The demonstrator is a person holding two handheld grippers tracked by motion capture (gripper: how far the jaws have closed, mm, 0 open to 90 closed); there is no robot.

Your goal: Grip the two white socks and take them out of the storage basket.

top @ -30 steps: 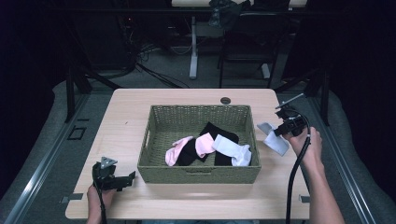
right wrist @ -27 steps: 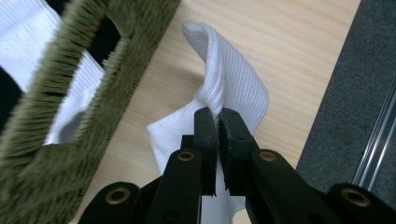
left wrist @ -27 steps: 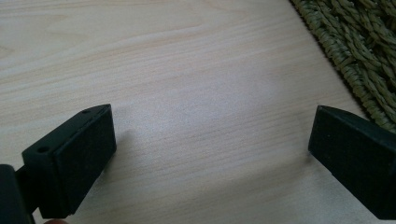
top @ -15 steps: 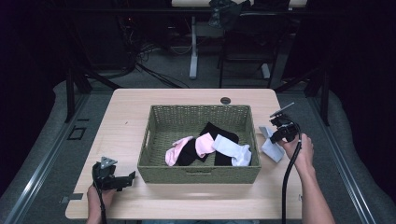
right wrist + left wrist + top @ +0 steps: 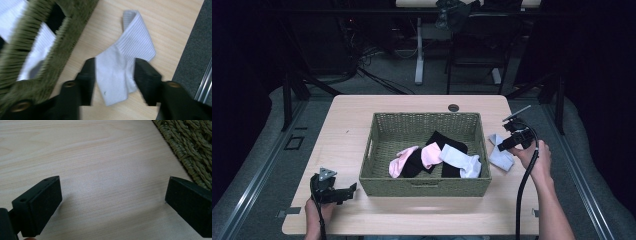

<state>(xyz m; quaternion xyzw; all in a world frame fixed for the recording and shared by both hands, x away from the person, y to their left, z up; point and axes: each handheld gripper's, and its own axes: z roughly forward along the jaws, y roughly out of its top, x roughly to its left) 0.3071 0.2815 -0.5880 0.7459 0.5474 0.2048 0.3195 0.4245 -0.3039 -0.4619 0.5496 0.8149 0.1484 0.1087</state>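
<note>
A pale blue-white sock lies flat on the wooden table, just right of the woven green basket. My right gripper hovers over it. In the right gripper view the sock lies between the parted jaws of this gripper, which have just been opening and do not press on it. Pink, black and pale socks lie in the basket. At the front left my left gripper rests on the table, open and with nothing in it.
The basket's wall stands close to my left gripper's right jaw. The table's right edge and a grey floor mat run just beyond the sock. A round cable hole sits at the table's far edge.
My right gripper carried the pale sock down onto the table beside the basket and opened its jaws, letting the sock go. The left gripper has stayed still.
</note>
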